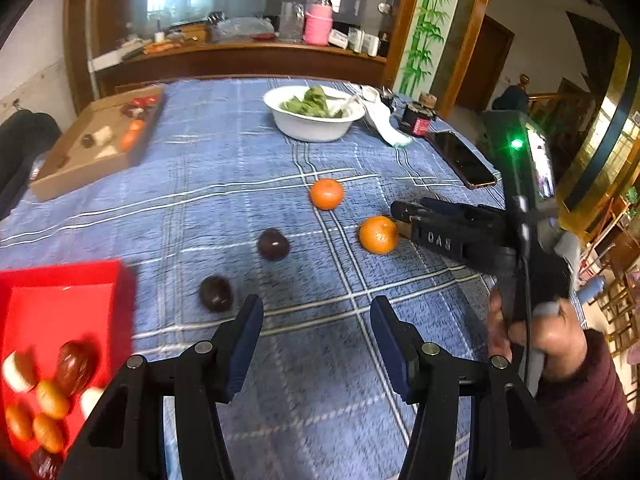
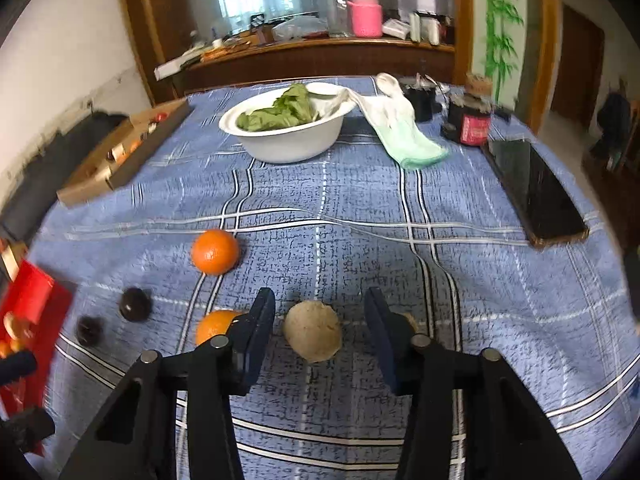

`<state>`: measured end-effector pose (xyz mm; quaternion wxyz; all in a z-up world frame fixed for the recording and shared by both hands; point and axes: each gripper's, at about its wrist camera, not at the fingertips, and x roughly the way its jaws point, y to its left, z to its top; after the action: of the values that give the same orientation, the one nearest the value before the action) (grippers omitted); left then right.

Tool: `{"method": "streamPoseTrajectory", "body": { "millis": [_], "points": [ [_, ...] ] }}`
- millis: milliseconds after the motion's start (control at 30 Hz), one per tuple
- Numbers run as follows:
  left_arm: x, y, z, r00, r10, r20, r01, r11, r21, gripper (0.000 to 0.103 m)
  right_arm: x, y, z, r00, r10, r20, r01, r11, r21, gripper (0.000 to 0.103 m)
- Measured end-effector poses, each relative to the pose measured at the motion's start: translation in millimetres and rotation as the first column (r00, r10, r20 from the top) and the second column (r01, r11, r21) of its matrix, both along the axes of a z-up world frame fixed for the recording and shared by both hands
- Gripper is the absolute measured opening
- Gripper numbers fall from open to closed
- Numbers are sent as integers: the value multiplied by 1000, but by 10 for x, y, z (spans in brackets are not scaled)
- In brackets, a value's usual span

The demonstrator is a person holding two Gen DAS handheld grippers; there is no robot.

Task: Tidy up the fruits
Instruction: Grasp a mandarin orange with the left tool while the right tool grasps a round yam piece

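I am bringing the right gripper (image 2: 319, 330) down around a tan round fruit (image 2: 313, 330) on the cloth; the jaws are standing either side of it, gaps showing on both sides, so nothing is gripped yet. To do this well, I judge I should be keeping the fruit centred between the pads and seating them low on its sides before squeezing, since a round fruit may roll off toward the orange (image 2: 218, 330) lying just beside my left finger. My left gripper (image 1: 316, 344) is hanging partly open and empty over bare cloth, a dark fruit (image 1: 216, 293) just beyond its left finger. A second dark fruit (image 1: 273, 244) and two oranges lie further out. The red tray (image 1: 64, 280), already holding several small fruits, is sitting at the left, so the carry looks short.

The blue checked tablecloth (image 2: 500, 300) is lying slightly rippled. At the far end are sitting a white bowl (image 2: 288, 142) of greens, a cardboard box (image 1: 96, 140), a phone (image 2: 536, 192) and a jar (image 2: 472, 126); behind, a wooden sideboard.
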<state>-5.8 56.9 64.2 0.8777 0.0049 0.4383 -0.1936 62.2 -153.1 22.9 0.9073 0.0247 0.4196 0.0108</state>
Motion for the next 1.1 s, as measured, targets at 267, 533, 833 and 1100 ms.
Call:
{"method": "streamPoseTrajectory", "body": {
  "millis": [267,533,833,1100],
  "points": [
    [321,-325,-197,999,-17,-38,17,1000,12,58,-7,-63,21,1000,22,-19,-22,999,40,25],
    [508,-640,-326,998,-63,-28,63,998,5,58,-106,-653,234,998,-56,3,52,932,358,26],
    [667,-959,-474,995,-97,-2,97,993,63,58,-97,-686,225,997,-72,-12,71,920,385,26],
    [647,-959,-466,994,-104,26,102,992,70,35,-77,-618,207,998,-56,-7,55,930,364,26]
  ]
}}
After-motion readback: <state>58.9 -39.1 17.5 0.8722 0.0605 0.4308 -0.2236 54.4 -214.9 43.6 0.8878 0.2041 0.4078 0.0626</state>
